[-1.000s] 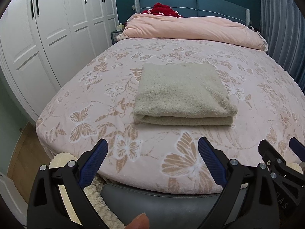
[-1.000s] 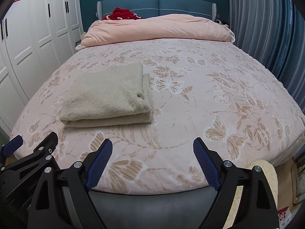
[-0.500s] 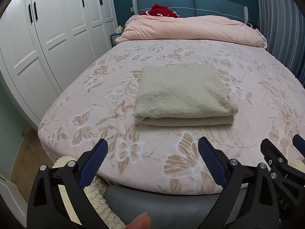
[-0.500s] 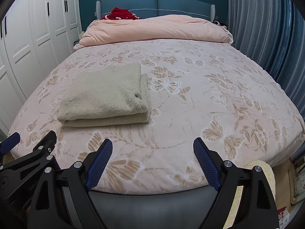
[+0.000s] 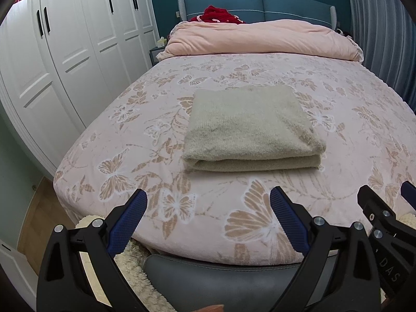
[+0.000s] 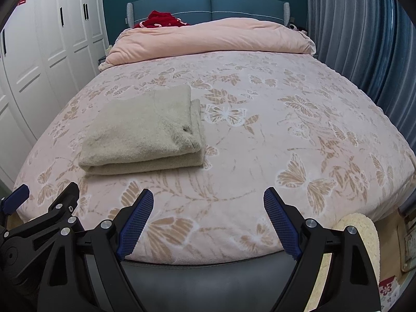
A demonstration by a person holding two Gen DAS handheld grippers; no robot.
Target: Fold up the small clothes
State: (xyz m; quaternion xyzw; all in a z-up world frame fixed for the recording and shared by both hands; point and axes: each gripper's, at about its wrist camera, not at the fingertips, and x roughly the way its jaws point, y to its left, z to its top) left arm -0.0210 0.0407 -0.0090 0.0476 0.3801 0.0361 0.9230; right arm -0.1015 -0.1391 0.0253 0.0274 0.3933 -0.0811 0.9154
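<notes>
A beige fuzzy garment [image 5: 249,127] [image 6: 145,132] lies folded into a thick rectangle on the pink butterfly-print bed [image 5: 260,221] [image 6: 286,130], a short way in from the foot edge. My left gripper [image 5: 208,208] hangs open over the foot of the bed, well short of the garment, nothing between its blue pads. Further right, my right gripper [image 6: 208,210] is open and empty too, with the garment ahead and to its left. Each gripper shows at the edge of the other's view: the right one [image 5: 384,208] and the left one [image 6: 46,200].
A rolled pink duvet [image 5: 260,39] lies across the head of the bed, red cloth [image 5: 218,15] behind it by the blue headboard. White wardrobe doors [image 5: 65,59] line the left side, grey-blue curtains [image 6: 364,39] the right. A cream fluffy rug [image 6: 356,234] lies on the floor at the bed's foot.
</notes>
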